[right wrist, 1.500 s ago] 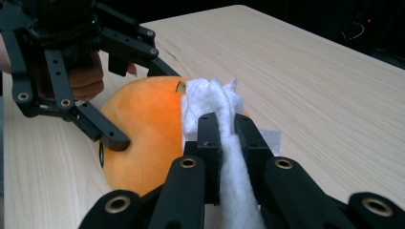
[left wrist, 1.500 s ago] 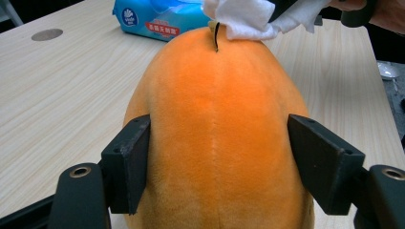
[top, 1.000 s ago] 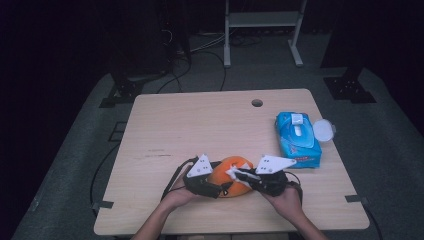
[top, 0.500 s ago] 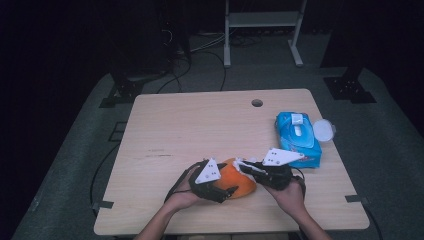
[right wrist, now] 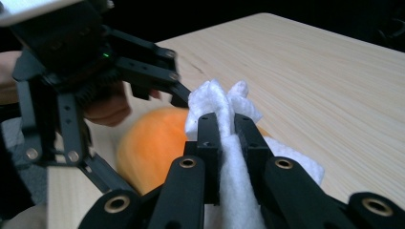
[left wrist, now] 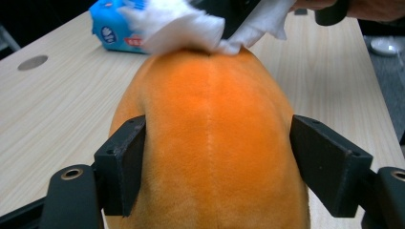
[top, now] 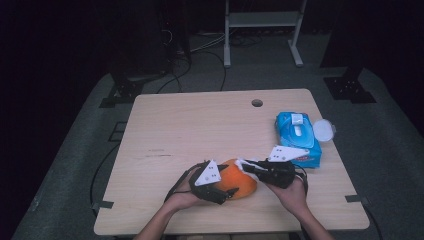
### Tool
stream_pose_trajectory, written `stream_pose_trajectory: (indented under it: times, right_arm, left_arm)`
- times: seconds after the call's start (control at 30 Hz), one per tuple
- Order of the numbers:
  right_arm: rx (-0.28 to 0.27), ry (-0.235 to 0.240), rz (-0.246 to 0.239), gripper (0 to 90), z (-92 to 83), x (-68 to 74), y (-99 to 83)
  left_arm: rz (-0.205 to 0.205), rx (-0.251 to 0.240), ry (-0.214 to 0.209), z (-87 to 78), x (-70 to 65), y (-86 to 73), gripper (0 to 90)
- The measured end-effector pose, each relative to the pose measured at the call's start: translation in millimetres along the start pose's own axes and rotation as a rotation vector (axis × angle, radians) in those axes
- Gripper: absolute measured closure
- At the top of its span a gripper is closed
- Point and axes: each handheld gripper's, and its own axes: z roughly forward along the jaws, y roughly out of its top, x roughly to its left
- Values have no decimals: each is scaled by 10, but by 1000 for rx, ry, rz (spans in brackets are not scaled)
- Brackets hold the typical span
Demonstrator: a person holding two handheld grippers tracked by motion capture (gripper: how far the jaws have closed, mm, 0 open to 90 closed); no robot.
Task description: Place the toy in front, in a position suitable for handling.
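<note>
Currently: orange plush toy at the table's near edge. Soft, light, squashy; I hold its flanks. My left gripper brackets it, jaws just narrowing. My right gripper is clenched on a limp white wipe touching its top.

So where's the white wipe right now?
In the high view the wipe is near the table's front edge, pinched in the right hand-held gripper and pressed on top of the orange plush, left of the blue wipes pack.
</note>
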Motion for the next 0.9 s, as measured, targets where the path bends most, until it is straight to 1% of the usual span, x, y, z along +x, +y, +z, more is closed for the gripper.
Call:
stream_pose_trajectory:
  times: [0.07,0.17,0.2,0.23,0.3,0.33,0.37,0.4,0.43,0.47,0.5,0.57,0.63,0.67,0.73,0.77,0.8,0.83,0.9]
  right_arm:
    - [5,0,-19,816,21,33,22]
    - [8,-3,-9,817,8,-8,2]
    - [12,-4,-9,817,4,-24,-12]
    - [15,-8,-16,817,1,-37,-27]
    - [19,-13,-10,817,-11,-59,-53]
    - [16,-11,-3,817,-20,-72,-61]
    - [15,-12,0,817,-33,-86,-66]
    - [14,-13,3,817,-41,-100,-72]
    - [13,-12,7,817,-46,-113,-77]
    - [15,-8,13,817,-52,-122,-82]
    - [17,-11,10,817,-55,-127,-79]
    - [20,-17,5,817,-75,-122,-49]
    - [10,-19,-7,817,-89,-96,-4]
    - [1,-10,-9,818,-86,-71,19]
    - [-19,30,-31,817,-59,17,68]
    - [-23,43,-51,817,-39,74,95]
    - [-17,53,-76,817,-16,121,118]
    - [-4,51,-97,817,4,153,132]
    - [18,37,-117,818,24,159,117]
  left_arm:
    - [6,3,4,0,-10,4,237]
    - [-10,-9,-2,-17,24,-13,236]
    - [-24,-12,-1,-25,44,-13,219]
    - [-48,-11,1,-38,71,-6,179]
    - [-114,-15,11,-66,130,5,112]
    - [-138,4,22,-69,157,1,81]
    - [-165,10,23,-66,181,-17,65]
    - [-194,6,13,-61,196,-40,61]
    - [-214,8,0,-49,206,-60,63]
    - [-218,8,-9,-43,202,-70,93]
    - [-201,10,-8,-49,192,-69,140]
    - [-180,19,-4,-60,175,-43,214]
    - [-137,23,5,-60,149,-14,239]
    - [-102,24,5,-52,120,5,243]
    - [-3,26,3,-29,27,57,246]
    - [33,34,-1,-19,-21,81,246]
    - [60,40,-1,-11,-58,95,245]
    - [72,49,5,-10,-73,99,243]
    - [47,40,0,-17,-48,71,223]
